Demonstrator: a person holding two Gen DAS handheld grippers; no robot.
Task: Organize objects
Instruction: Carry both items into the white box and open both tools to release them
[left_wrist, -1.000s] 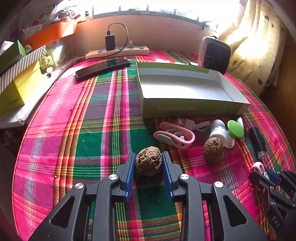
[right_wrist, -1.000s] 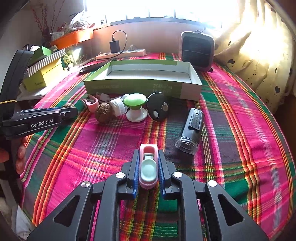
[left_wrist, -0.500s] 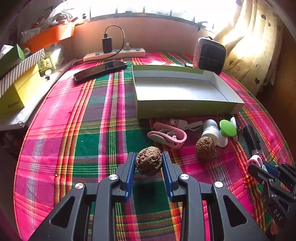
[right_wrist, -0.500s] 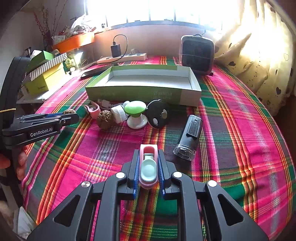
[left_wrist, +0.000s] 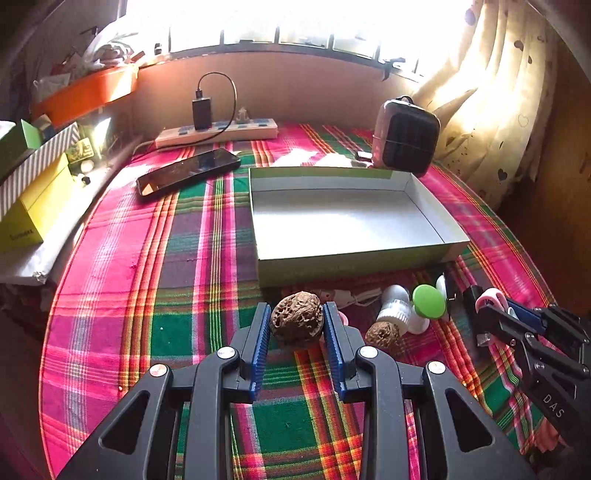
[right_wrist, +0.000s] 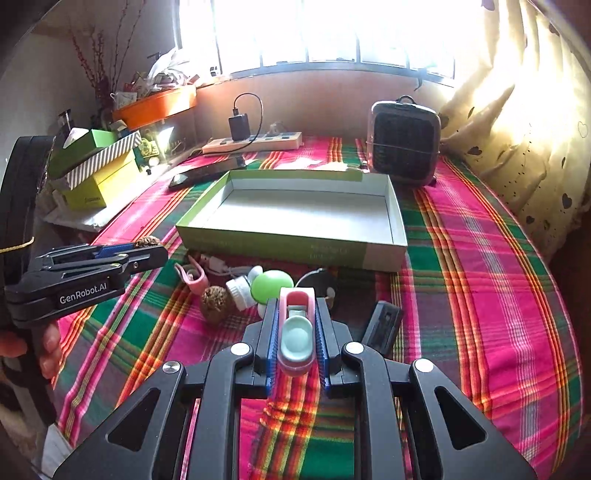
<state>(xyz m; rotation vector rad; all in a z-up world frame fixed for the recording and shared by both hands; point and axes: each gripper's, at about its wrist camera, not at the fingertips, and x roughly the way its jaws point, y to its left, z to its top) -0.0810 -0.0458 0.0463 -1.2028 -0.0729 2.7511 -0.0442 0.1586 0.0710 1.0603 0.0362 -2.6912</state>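
Note:
My left gripper is shut on a brown walnut, held above the plaid cloth just in front of the shallow green box. My right gripper is shut on a pink clip with a mint pad, also lifted off the cloth. A second walnut, another pink clip, a white cap, a green-topped knob and a black device lie in front of the box. The box interior holds nothing.
Behind the box stand a small heater, a power strip with a charger and a phone. Stacked boxes line the left edge. A curtain hangs at the right. A hand holds the left gripper.
Both grippers have risen off the cloth with their objects still gripped, and now sit closer to the box; the loose items on the cloth have not moved.

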